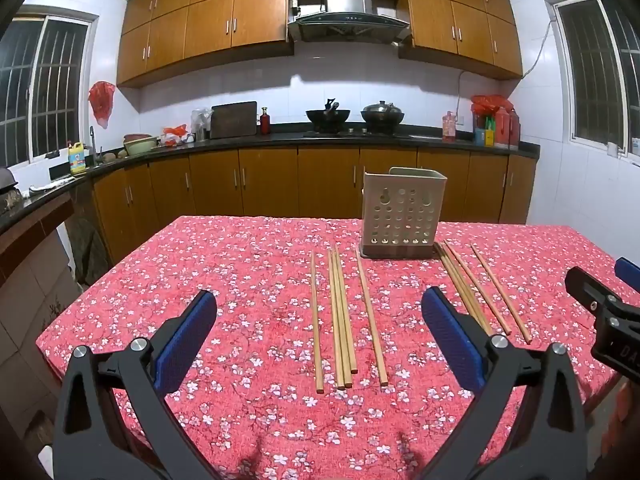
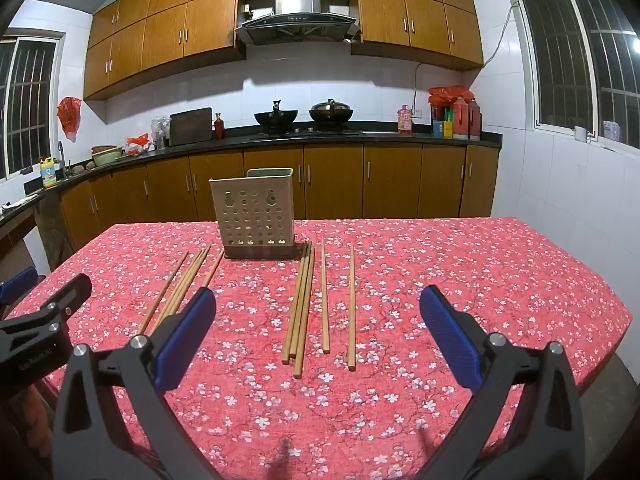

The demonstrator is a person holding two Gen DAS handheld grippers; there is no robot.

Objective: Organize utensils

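Chopsticks lie flat on the table (image 1: 224, 264) in two loose groups, pointing from the near edge toward the far edge — the left group (image 1: 340, 316) and the right group (image 1: 480, 288) — either side of the holder (image 1: 402, 216), a pale box with holes that stands upright on a dark base near the far edge. Left gripper (image 1: 320, 340) hovers over the near edge with jaws spread wide, nothing between them; right gripper (image 2: 318, 340) likewise wide and empty. Sticks look like wood: light, stiff, thin, likely to roll or slip under the pads. Three in the left group touch one another, so a single one is hard to isolate. Best hold is probably across the middle of a stick — or the lone outer ones first.
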